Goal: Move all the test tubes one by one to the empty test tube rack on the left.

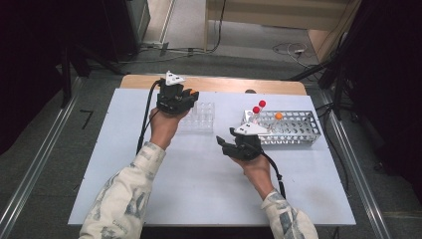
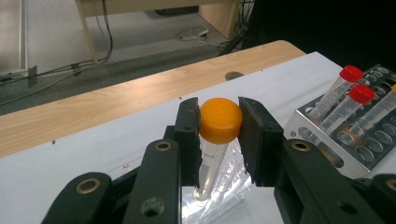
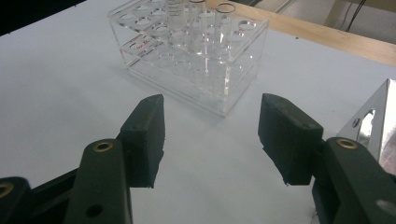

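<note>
The left gripper (image 2: pixel 219 135) is clamped on an orange-capped tube (image 2: pixel 215 140), its jaws pressing on the cap from both sides while the clear body hangs down between them over the clear rack (image 2: pixel 224 196). In the high view this gripper (image 1: pixel 175 99) sits at the rack's (image 1: pixel 199 118) left end, so the tube seems to be entering or leaving one of its wells. The grip is on the rounded cap alone, which I judge the weak point: a smooth cap can slip or twist between flat pads, and the tube, hanging slightly tilted, could swing and catch a well's edge instead of dropping in. Pushing down against such a catch could tip or slide the light rack, since nothing holds it. If the cap is loose, it could come off. The right gripper (image 3: pixel 210 140) is empty, its jaws apart, pointing across the bare table at the clear rack; from above it (image 1: pixel 238 144) rests just in front of the metal rack (image 1: pixel 298 130), where two red-capped tubes (image 1: pixel 259 107) and an orange-capped one stand. A careless move of this hand could knock those.
</note>
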`<move>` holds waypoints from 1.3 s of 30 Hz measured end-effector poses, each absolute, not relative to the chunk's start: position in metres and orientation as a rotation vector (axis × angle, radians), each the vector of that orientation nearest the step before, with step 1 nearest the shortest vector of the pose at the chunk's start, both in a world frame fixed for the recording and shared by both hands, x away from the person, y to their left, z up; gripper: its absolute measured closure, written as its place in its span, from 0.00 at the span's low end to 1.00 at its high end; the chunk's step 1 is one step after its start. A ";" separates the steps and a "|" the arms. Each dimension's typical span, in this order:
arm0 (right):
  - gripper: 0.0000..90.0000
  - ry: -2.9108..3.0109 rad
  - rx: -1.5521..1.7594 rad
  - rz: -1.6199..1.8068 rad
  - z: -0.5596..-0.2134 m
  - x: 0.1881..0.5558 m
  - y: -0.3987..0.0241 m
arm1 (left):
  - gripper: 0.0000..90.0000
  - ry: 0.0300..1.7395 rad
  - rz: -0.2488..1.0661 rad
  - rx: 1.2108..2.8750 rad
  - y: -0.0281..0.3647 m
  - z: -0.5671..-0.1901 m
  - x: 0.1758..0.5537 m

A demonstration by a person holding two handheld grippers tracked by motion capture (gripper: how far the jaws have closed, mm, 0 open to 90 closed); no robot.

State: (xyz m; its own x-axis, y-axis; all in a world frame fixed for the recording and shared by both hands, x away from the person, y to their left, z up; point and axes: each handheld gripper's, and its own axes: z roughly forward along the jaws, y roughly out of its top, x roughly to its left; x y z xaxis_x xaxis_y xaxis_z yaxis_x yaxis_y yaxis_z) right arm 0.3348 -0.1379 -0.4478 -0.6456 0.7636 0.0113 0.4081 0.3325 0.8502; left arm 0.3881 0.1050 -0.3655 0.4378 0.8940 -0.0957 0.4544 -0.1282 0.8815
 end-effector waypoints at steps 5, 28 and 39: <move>0.44 2.212 1.040 1.245 -0.448 0.335 -0.140 | 0.78 1.169 0.580 1.763 0.102 -0.369 0.390; 0.44 2.217 1.035 1.242 -0.450 0.335 -0.141 | 0.77 1.215 0.564 1.807 0.096 -0.408 0.392; 0.44 2.214 1.038 1.245 -0.448 0.335 -0.143 | 0.67 1.225 0.545 1.797 0.098 -0.406 0.392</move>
